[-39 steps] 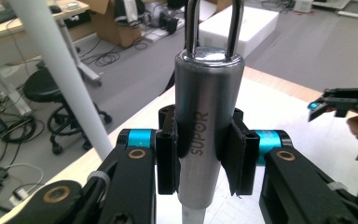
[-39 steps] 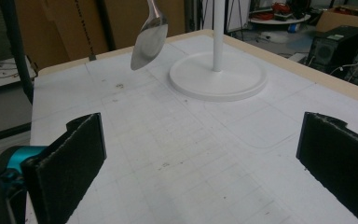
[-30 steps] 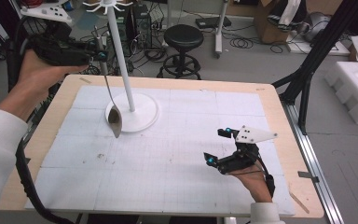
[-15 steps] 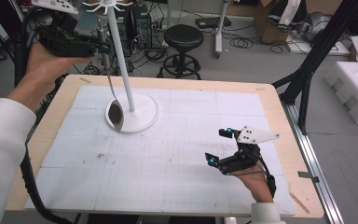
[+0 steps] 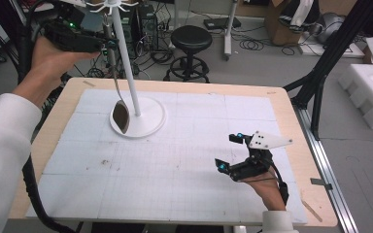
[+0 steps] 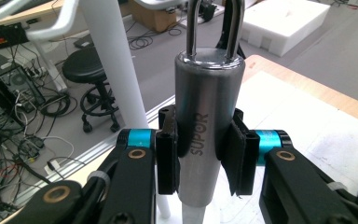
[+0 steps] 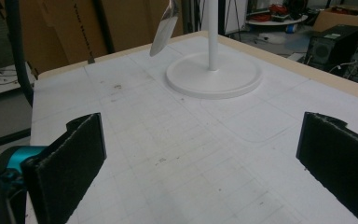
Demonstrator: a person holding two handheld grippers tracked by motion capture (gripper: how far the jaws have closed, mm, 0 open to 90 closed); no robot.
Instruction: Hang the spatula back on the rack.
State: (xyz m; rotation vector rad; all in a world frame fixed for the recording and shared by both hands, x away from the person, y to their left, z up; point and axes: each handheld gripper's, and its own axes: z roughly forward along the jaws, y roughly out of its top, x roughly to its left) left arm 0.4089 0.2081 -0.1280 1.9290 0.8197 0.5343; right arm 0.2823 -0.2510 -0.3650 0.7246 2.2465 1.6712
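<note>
White sleeves (image 5: pixel 2 145), seemingly black claws (image 5: pixel 233 154)

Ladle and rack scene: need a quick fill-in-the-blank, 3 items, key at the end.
1. The left gripper has its fingers shut on the ladle's metal ____.
2. The right gripper rests low over the table, its fingers standing ____ with nothing between them.
3. The ladle's bowl hangs over the round ____ of the white rack.

Missing words: handle; open; base
</note>
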